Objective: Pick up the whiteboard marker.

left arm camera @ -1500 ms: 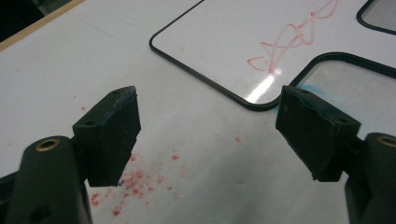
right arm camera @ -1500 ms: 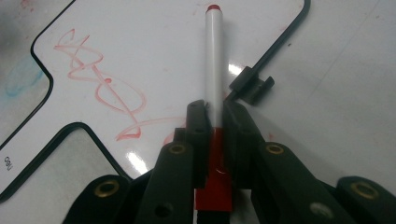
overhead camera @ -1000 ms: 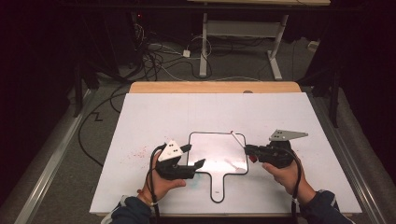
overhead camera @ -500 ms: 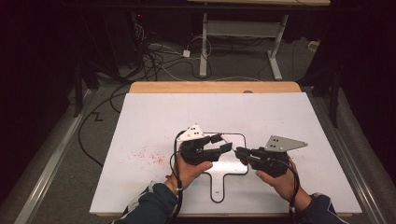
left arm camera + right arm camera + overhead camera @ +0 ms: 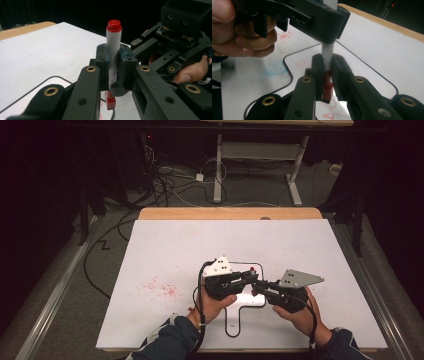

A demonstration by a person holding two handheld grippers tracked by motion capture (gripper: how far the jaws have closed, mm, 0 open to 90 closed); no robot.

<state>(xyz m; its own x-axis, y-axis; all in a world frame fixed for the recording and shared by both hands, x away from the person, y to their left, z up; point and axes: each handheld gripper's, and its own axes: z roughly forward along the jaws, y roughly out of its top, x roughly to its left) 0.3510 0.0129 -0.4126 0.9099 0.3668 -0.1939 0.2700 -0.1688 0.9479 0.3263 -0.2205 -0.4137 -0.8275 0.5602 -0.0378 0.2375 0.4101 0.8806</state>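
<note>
Item: white-barrelled marker with red end plug [image 5: 113,50] and red cap [image 5: 327,86], held upright over a small paddle-shaped whiteboard with black rim [image 5: 248,296]. The left gripper [image 5: 250,276] has just been closing and is now clenched on the white barrel, the plug standing above its jaws; the right gripper [image 5: 261,287] grasps the red cap at the marker's lower end, its jaws just starting to ease apart. Judgement: cap removal in hand. Hazards: a crooked pull could slide the barrel in the left pads; a cap freed from loosening jaws could drop and roll; the bared tip could smear the board, already marked with red strokes [image 5: 329,112] and a blue smudge [image 5: 275,68]. Surface: white sheet-covered table [image 5: 165,245], wooden far edge, red specks [image 5: 159,287] left of centre. Room: dark, cables on grey floor [image 5: 165,180], white desk frame [image 5: 255,150] behind.
</note>
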